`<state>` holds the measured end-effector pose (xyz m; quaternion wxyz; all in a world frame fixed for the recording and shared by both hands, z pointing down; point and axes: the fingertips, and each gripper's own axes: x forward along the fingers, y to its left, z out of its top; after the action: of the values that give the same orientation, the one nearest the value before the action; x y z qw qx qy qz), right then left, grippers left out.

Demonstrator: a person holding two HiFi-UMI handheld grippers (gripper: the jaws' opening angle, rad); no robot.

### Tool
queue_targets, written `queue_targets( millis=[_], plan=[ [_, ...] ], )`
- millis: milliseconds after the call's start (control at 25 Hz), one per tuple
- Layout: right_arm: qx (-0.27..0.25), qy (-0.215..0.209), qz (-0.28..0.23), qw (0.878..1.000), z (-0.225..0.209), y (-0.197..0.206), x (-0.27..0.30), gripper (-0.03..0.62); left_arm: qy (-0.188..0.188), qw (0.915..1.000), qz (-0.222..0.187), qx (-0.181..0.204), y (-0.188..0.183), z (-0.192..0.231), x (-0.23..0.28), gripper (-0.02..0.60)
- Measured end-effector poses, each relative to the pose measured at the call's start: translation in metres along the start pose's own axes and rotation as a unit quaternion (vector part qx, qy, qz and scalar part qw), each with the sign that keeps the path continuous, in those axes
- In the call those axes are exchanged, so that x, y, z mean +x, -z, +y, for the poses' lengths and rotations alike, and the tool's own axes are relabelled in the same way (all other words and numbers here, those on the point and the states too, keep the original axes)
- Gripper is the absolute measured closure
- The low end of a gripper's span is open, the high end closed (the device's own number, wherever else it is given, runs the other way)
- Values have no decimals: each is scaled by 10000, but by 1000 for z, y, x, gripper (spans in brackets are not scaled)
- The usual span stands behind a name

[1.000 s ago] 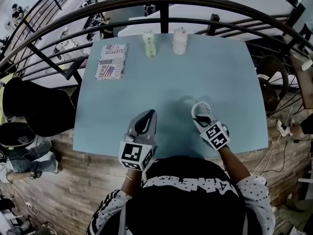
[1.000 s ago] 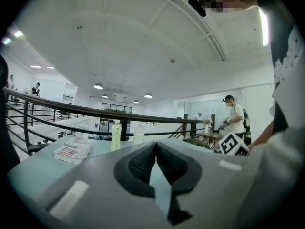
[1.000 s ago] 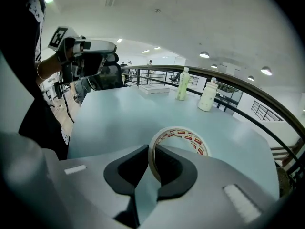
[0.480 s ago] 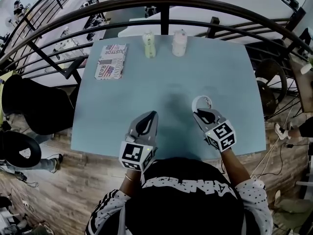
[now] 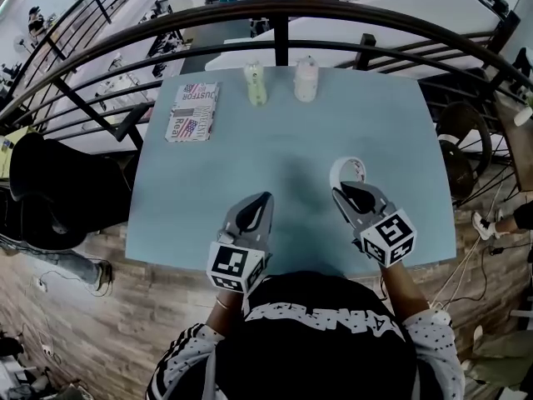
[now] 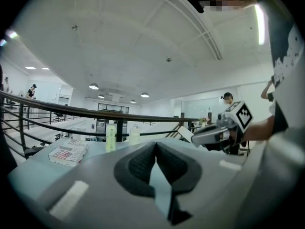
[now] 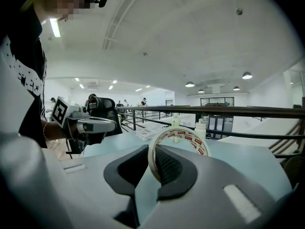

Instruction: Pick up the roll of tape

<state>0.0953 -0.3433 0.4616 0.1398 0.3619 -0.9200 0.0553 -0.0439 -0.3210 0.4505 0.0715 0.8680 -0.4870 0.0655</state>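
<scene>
The right gripper (image 7: pixel 151 162) pinches the wall of the white ring-shaped roll of tape (image 7: pixel 182 136) between narrowly parted jaws, holding the red-printed roll upright above the pale blue table (image 5: pixel 241 152). To its left, the left gripper (image 6: pixel 156 160) hovers with its jaws closed together on nothing.

Left claw (image 5: pixel 258 200) near level, jaws seemingly together, empty; right claw (image 5: pixel 343 192) clamped on tape roll (image 5: pixel 348 168).
</scene>
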Motion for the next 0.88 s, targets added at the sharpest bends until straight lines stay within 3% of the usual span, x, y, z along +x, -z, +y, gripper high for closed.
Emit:
queue_targets(
  millis=[320,880],
  plan=[
    [9,-65,-371,9993,7,-26,-6,543,59,10000,9,58,-1,-2,3,581],
    [96,-28,-441,9990,3,-27,-14,543,73,9998,-142,134,-9,-8,7,581]
  ],
)
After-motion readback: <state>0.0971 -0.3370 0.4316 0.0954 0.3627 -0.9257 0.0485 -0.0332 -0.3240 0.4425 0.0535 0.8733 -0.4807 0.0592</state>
